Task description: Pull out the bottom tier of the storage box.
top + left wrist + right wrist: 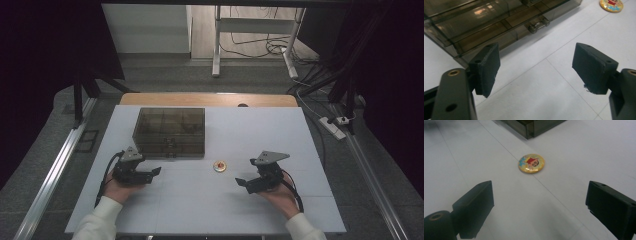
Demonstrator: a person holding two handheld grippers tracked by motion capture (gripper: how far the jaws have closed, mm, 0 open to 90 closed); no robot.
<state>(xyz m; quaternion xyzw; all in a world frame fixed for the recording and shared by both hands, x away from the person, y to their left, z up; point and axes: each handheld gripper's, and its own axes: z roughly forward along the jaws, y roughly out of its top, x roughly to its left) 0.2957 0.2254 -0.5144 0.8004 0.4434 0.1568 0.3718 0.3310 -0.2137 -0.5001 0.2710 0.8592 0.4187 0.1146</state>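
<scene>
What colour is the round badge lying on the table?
Yellow badge with a red and blue cartoon print; the right gripper view shows it best.

A small round yellow badge [531,163] with a cartoon picture lies flat, upper centre of the frame, on the white table [564,150].

We see a grey floor [165,75] at the top of the frame, cables [265,45] at upper right, and dark curtains [45,50] along both side edges.
</scene>
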